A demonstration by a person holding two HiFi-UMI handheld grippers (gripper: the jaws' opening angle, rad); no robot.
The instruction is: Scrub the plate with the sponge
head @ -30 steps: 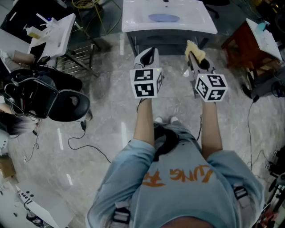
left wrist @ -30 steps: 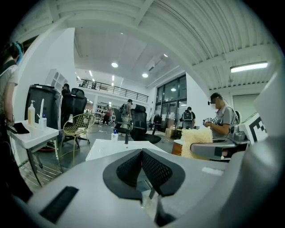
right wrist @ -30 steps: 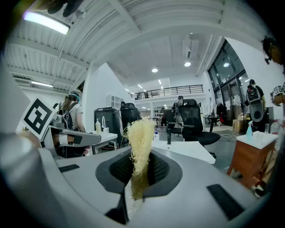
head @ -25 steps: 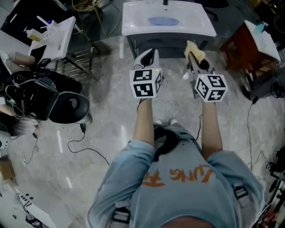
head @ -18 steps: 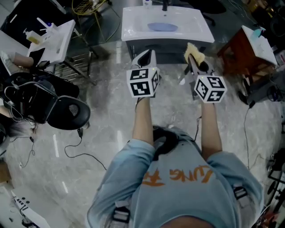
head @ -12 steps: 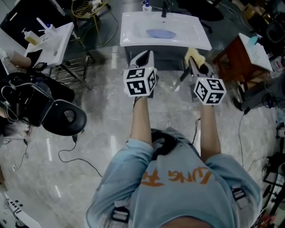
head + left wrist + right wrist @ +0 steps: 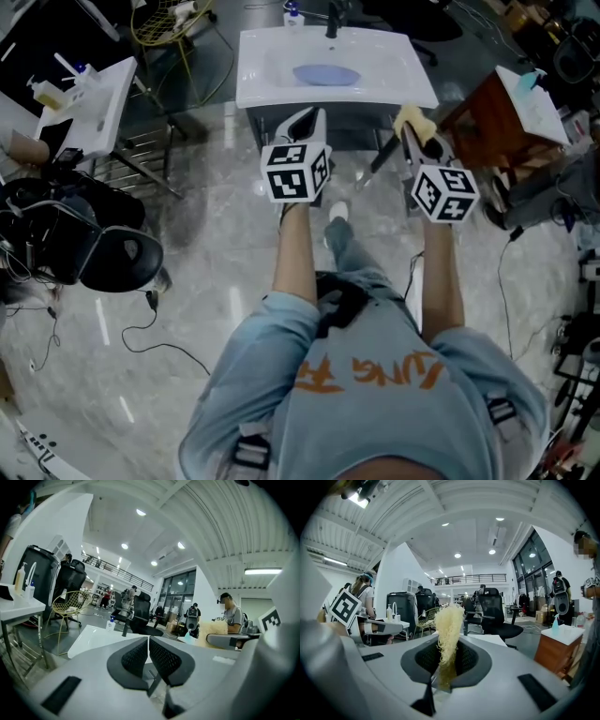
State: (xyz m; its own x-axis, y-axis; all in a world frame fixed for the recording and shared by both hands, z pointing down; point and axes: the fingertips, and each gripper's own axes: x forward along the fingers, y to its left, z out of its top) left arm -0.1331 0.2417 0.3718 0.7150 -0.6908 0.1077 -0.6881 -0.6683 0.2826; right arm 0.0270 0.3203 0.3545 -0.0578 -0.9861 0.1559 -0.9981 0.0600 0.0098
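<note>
In front of the person, seen from the head view, a white sink (image 7: 253, 89) is standing on the marble floor (image 7: 216, 234). The plate (image 7: 325, 74), pale blue, is lying in the basin. It is probably lying flat, though it is small at this range. A bottle (image 7: 292, 13) and a dark faucet (image 7: 332, 15) are standing at the sink's back edge.

Both grippers are pointing toward the sink, side by side and apart, and both are hanging short of its front edge.

The left gripper (image 7: 311, 114) is carrying nothing. In the left gripper view its jaws are meeting pad to pad, with no gap and nothing between them.

The right gripper (image 7: 409, 133) is clamping the sponge (image 7: 411, 119), a pale yellow, fibrous pad. In the right gripper view the sponge (image 7: 448, 625) is standing on edge between the jaws, and its frayed top is rising above them.

The sponge and the plate are well apart, and nothing is touching the plate.
</note>
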